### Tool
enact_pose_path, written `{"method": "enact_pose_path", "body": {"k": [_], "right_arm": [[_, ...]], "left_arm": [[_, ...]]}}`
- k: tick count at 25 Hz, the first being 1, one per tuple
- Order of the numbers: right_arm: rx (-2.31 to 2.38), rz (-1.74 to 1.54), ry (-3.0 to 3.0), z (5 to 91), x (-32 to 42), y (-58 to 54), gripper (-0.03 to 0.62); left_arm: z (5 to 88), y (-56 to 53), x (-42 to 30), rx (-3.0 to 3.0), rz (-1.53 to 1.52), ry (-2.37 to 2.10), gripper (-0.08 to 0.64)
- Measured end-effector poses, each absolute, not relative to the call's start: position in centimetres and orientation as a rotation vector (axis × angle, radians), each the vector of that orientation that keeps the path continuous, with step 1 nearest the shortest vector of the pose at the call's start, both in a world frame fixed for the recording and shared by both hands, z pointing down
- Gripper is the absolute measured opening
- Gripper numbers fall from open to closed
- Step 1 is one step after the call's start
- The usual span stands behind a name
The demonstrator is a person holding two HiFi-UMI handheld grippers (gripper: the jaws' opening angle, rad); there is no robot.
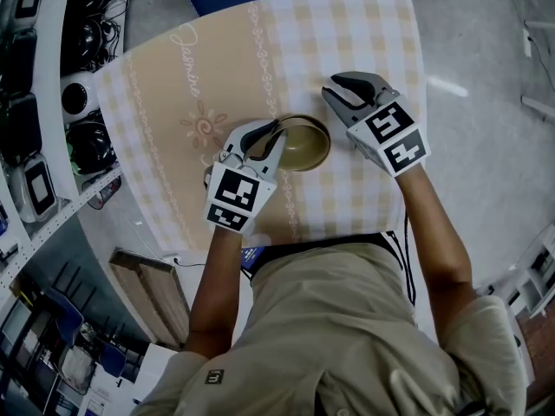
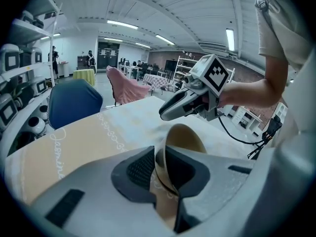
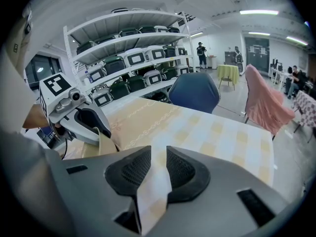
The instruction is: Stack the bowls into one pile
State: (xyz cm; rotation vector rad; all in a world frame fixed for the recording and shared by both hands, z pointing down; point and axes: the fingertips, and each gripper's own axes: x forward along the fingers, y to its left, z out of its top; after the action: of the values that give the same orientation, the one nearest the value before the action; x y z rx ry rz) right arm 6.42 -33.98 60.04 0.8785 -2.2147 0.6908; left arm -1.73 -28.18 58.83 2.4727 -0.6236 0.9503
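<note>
A tan bowl stands on the yellow checked tablecloth, near the table's front edge; I cannot tell whether another bowl sits under it. My left gripper reaches in from the left with the bowl's near rim between its jaws. A sliver of cloth shows between the left pad and the rim, so the pads do not press and the gripper is open. My right gripper hovers just right of and beyond the bowl, open, with only cloth between its fingers. The right gripper view shows the bowl at lower left.
Shelves of dark and white devices run along the table's left side. A blue chair stands at the far end, a pink-draped chair beyond it. A wooden board lies on the floor at the near left.
</note>
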Motion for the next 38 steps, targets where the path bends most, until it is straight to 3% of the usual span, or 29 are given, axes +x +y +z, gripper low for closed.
{"method": "enact_pose_path", "body": {"k": [20, 33, 38], "right_arm": [[0.865, 0.711, -2.196, 61.1, 6.6, -33.3, 0.097], [0.882, 0.618, -2.241, 56.3, 4.3, -31.6, 0.097], [0.915, 0.574, -2.308, 52.2, 2.7, -29.9, 0.045]], "left_arm": [[61.2, -28.5, -1.1, 2.459, 0.981, -0.643, 0.054], [56.1, -26.5, -4.0, 2.508, 0.884, -0.736, 0.054], [51.8, -24.9, -6.3, 2.562, 0.816, -0.832, 0.052]]}}
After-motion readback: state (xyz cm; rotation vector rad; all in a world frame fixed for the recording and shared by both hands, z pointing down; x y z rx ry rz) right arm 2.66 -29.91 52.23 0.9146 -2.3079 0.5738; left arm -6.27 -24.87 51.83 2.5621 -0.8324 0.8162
